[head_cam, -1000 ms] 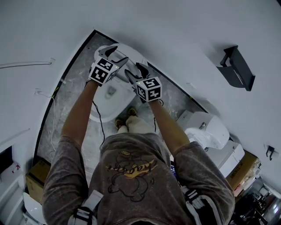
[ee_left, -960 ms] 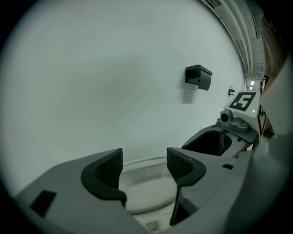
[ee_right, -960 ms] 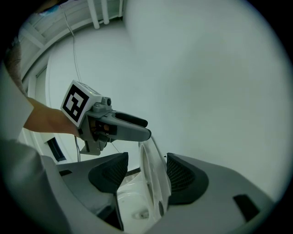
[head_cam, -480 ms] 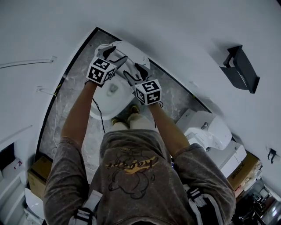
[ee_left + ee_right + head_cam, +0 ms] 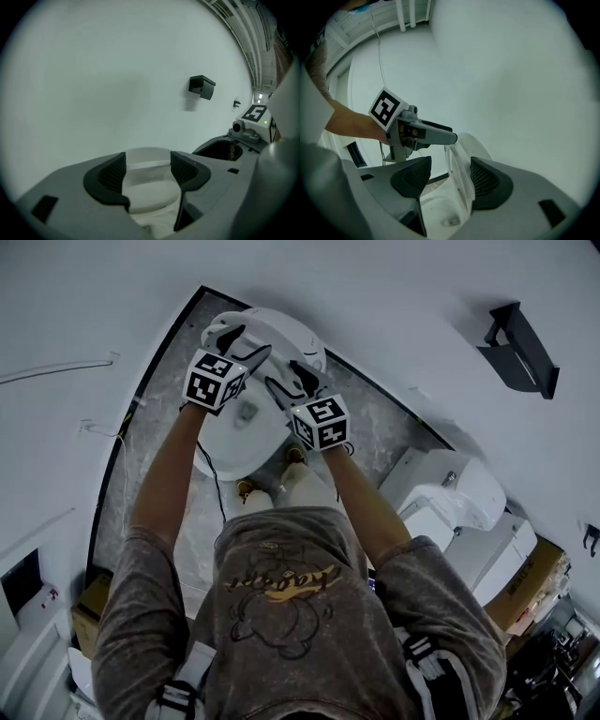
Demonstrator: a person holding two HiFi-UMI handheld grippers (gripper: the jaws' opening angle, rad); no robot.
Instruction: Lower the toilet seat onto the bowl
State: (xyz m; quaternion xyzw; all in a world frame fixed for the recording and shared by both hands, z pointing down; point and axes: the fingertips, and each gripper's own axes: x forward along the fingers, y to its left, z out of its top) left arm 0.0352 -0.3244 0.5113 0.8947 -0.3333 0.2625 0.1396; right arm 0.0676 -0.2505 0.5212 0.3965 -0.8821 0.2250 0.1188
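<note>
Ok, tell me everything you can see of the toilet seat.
The toilet seat is a thin, glossy white ring, plastic by its look, raised nearly upright over the bowl, with the lid just behind. It stands edge-on between the open jaws of the right tongs, nearer the right one. The tip of the left tongs is at its top edge, perhaps touching.

Left gripper (image 5: 244, 345): jaws apart, reaching forward and down.
Right gripper (image 5: 291, 382): jaws apart, just beside the left one.
Arms (image 5: 169, 474): both outstretched, forearms bare.
</note>
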